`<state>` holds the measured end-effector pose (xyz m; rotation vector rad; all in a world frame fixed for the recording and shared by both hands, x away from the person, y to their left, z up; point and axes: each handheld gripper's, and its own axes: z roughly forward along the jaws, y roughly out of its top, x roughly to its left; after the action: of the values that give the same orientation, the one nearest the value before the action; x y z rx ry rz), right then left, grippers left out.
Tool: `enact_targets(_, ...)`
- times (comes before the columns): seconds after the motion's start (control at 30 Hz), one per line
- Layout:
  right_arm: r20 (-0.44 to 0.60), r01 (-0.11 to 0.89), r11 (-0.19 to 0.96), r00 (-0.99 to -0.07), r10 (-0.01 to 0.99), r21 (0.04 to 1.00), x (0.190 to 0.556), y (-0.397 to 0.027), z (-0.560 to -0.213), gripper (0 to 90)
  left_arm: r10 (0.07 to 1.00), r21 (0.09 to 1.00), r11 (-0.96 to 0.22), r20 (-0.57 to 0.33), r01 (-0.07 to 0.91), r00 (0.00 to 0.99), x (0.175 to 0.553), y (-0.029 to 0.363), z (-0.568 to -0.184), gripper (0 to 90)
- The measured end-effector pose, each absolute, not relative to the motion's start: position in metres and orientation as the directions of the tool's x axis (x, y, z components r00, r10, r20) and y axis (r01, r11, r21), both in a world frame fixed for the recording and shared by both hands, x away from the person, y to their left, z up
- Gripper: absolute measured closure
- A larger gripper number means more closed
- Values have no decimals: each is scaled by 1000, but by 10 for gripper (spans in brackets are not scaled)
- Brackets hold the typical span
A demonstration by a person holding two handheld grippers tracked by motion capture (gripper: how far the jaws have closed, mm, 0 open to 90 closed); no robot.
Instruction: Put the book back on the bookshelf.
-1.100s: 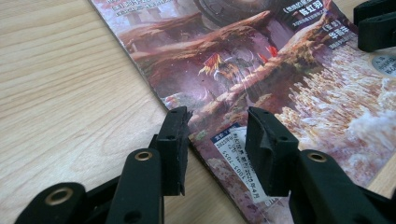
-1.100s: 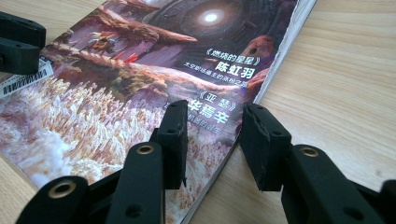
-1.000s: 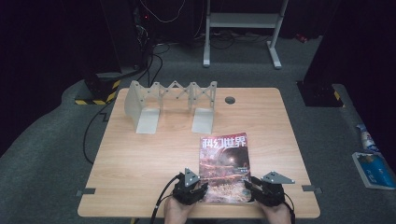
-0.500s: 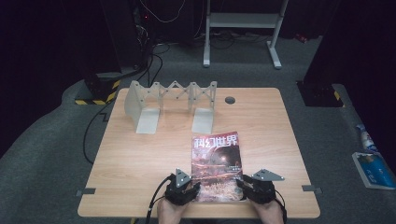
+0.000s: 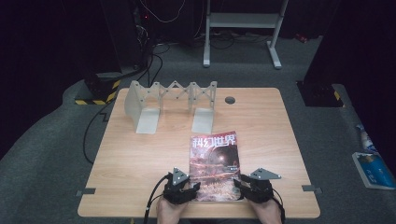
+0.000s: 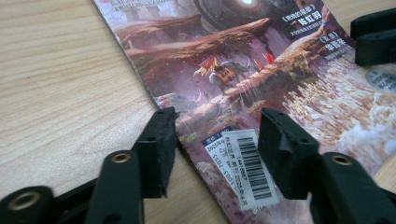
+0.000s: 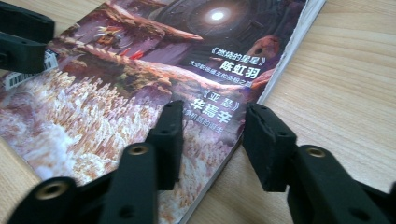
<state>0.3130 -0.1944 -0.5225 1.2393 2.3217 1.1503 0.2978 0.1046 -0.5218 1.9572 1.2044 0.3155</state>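
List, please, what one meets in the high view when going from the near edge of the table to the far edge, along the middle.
magazine → folding metal book rack → far edge of the table

Two bare hands are coming in over the tabletop's [image 5: 140, 154] near edge, each wrapped around a black hand-held gripper. The left hand-held gripper [image 5: 181, 186] is carrying a grey three-cornered plate on top, dotted with small dark screw heads, and a black cable is looping away from it toward the near edge. The right hand-held gripper [image 5: 253, 186] is wearing the same grey plate. Seen up close, the left hand-held gripper's [image 6: 215, 135] jaws are matte black blocks with squared, stepped tips, hinged on flat black links. Brass-coloured rivets are showing in those links. The right hand-held gripper's [image 7: 212, 133] jaws are looking alike.
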Motion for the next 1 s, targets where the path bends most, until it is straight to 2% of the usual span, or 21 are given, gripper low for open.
enact_targets(0.17, 140, 578, 316, -609, 781, 753, 313, -195, -523, 509, 839, 745, -177, -228, 644, 494, 312, 107, -520, 392)
enact_targets(0.3, 155, 594, 326, -616, 772, 735, 319, -198, -519, 511, 847, 758, -182, -203, 627, 492, 324, 105, -520, 374)
enact_targets(0.4, 153, 593, 323, -613, 775, 738, 323, -201, -515, 512, 860, 766, -184, -177, 616, 478, 331, 107, -522, 374)
enact_targets(0.6, 153, 613, 317, -591, 792, 724, 337, -206, -514, 529, 862, 772, -173, -182, 612, 473, 340, 107, -527, 381)
enact_targets(1.0, 132, 628, 317, -561, 817, 710, 374, -192, -507, 561, 873, 796, -165, -156, 582, 461, 343, 103, -531, 403)
